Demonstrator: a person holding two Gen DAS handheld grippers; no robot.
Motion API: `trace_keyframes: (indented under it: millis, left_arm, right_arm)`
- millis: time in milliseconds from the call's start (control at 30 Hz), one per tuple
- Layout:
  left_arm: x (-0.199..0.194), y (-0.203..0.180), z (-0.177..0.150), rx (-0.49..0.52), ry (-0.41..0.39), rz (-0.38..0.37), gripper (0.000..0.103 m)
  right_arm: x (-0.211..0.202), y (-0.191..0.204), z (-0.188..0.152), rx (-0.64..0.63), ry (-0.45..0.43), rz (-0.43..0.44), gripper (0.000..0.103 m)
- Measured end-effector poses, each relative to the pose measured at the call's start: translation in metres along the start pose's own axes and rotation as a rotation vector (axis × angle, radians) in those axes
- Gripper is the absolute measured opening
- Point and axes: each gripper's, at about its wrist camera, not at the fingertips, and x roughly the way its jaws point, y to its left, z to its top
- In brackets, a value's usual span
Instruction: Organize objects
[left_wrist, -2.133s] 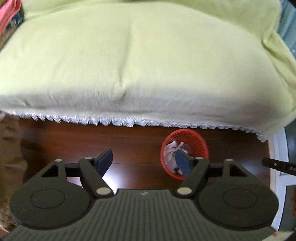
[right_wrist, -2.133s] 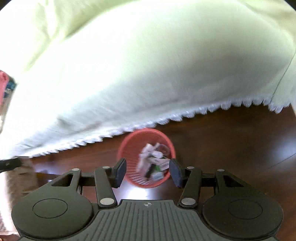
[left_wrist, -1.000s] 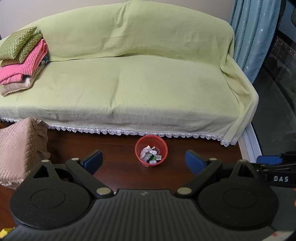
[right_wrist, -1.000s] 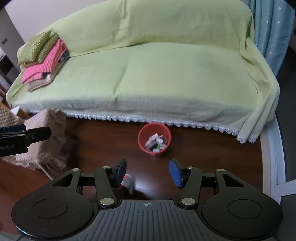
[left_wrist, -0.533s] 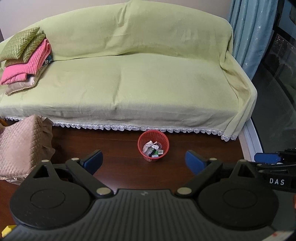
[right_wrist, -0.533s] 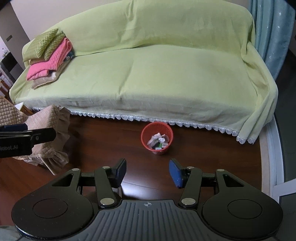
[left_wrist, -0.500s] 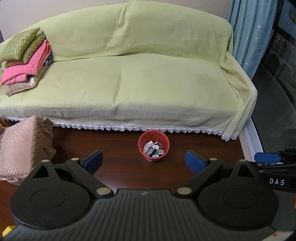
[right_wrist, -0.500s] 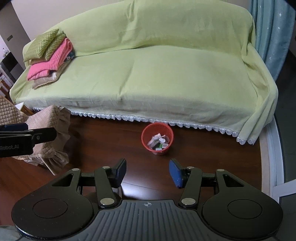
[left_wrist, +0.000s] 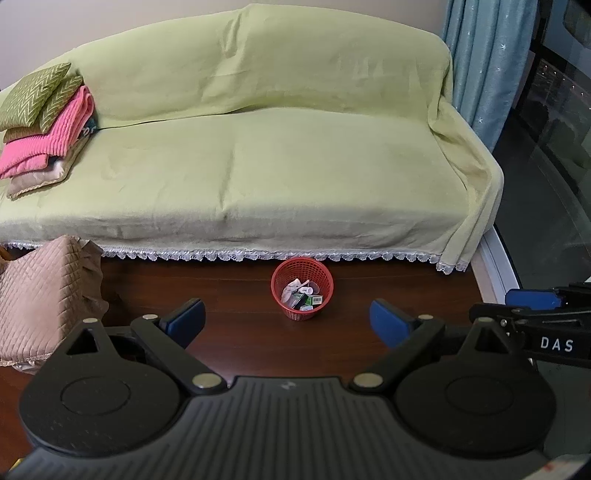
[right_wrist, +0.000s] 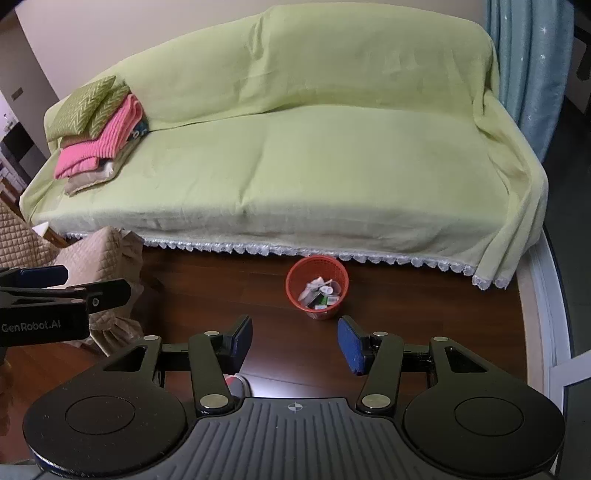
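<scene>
Dark wooden floor (left_wrist: 240, 295) runs in front of a long sofa (left_wrist: 258, 166) draped in a pale green cover with a lace hem, and the red basket (left_wrist: 302, 291) stands on that floor just in front of the hem, a little toward the curtain end of the sofa. The basket is upright and holds a jumble of small packets and scraps, so the loose objects seem already gathered into it, probably because one open-topped container keeps them off the floor and easy to carry.

At the far end of the sofa from the basket, folded pink knitwear (left_wrist: 48, 140) and chevron-patterned cushions (left_wrist: 37, 92) are stacked against the armrest, which keeps the seat free. A quilted tan cover (left_wrist: 44, 295) sits on the floor below that end.

Both tools hover well apart from the basket and above it, looking down on the scene. The left gripper (left_wrist: 287, 320) has its jaws spread wide with nothing between them. The right gripper (right_wrist: 294, 344) stands at a middling gap, also empty. Judging by this, the sorting looks finished or nearly so, with neither tool committed to a further pick.
</scene>
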Motion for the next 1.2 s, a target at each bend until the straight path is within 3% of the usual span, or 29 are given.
trace_keyframes:
  millis: [1200]
  left_arm:
    - [0.006,-0.032,-0.004,0.014,-0.004,-0.038,0.095]
  right_arm:
    - [-0.010,-0.009,-0.002,0.011,-0.004,0.003,0.049]
